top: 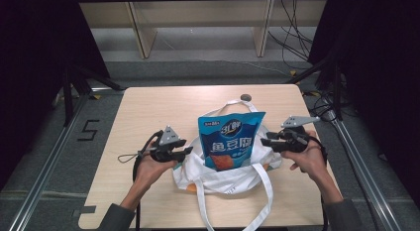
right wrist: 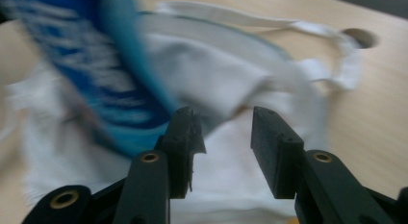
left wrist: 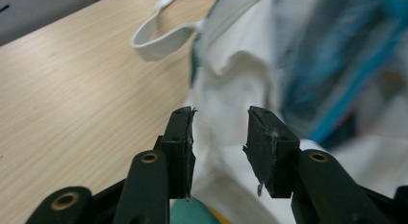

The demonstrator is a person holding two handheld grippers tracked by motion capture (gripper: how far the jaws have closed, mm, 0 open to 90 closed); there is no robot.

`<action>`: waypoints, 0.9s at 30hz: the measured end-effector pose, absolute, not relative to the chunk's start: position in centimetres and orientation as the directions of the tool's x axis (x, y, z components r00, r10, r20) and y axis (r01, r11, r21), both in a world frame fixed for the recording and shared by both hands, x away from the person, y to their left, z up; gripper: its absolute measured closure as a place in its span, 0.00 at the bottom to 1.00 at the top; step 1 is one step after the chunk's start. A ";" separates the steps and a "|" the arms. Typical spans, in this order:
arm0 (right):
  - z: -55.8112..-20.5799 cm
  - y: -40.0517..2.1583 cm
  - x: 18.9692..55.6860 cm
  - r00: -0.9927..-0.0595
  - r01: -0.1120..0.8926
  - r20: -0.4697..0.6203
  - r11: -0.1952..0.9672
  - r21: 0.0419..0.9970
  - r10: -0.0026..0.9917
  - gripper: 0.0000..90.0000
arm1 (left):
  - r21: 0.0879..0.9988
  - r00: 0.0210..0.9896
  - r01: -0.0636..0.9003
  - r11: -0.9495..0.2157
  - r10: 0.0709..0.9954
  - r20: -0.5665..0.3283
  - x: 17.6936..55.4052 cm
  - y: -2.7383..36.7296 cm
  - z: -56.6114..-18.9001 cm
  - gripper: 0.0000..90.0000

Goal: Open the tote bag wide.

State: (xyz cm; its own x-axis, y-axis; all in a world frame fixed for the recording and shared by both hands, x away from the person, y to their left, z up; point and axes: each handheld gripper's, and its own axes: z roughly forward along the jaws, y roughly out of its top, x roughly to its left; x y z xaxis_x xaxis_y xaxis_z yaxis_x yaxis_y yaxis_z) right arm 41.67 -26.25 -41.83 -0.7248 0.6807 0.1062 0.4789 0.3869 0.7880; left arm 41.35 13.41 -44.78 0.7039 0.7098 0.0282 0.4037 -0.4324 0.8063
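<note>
A white cloth tote bag lies in the middle of the wooden table. A blue snack packet stands upright in its mouth. My left gripper hovers at the bag's left edge and my right gripper at its right edge, each held in a hand. In the left gripper view the jaws stand open, with the white cloth and the blurred packet just beyond them. The right gripper is also open, with the bag and the packet ahead, and nothing is pinched.
One bag strap trails to the table's front edge and another loops behind the packet. A round hole sits near the far edge. Wooden shelf legs, dark stands and cables lie beyond the table.
</note>
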 end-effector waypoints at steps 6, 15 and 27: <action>-42.0 -23.9 37.8 -0.829 0.429 0.147 0.443 0.788 0.540 0.61 | 0.771 0.704 0.441 -0.460 0.710 0.020 43.5 12.8 -46.1 0.67; -46.0 -22.5 36.3 -0.879 0.389 0.031 0.678 0.623 0.476 0.93 | 0.744 0.656 0.489 -0.456 0.754 0.032 45.8 13.4 -48.9 0.95; -48.1 -23.0 35.2 -0.873 0.427 0.107 0.641 0.637 0.476 0.86 | 0.767 0.591 0.499 -0.404 0.805 0.040 44.2 13.0 -47.5 0.61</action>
